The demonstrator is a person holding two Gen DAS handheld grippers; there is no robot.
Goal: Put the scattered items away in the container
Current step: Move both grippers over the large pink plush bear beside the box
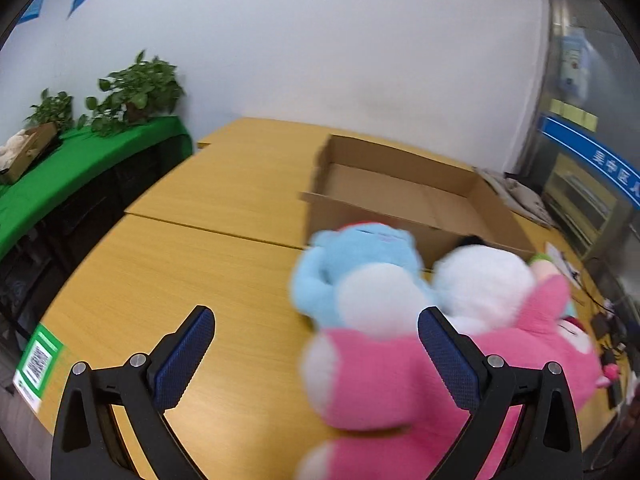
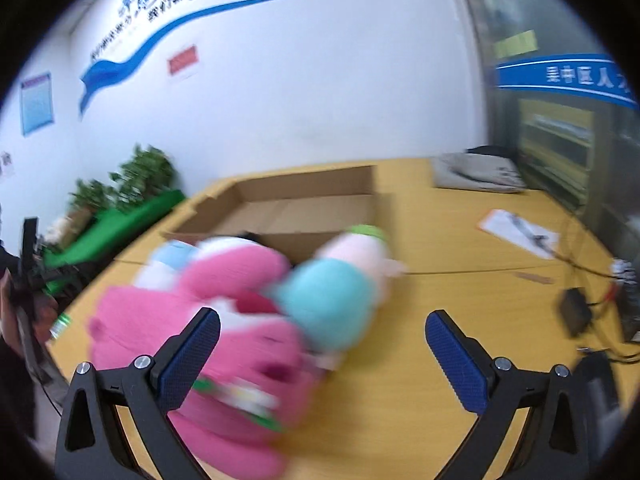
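Soft, light pink plush toy [image 1: 384, 376] lying on the table [image 1: 180, 264] just before the cardboard box [image 1: 400, 188]. Squashy, so best pinched at the fat middle. Left gripper [image 1: 316, 344] and right gripper [image 2: 322, 344] both wide open, holding nothing

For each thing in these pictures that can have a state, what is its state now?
cardboard box: open on top, mostly empty, something dark in its near corner.
pink plush toy: lying on the table, outside the box.
blue plush toy: on the table, against the box's near wall.
left gripper: open, holding nothing.
right gripper: open, holding nothing.
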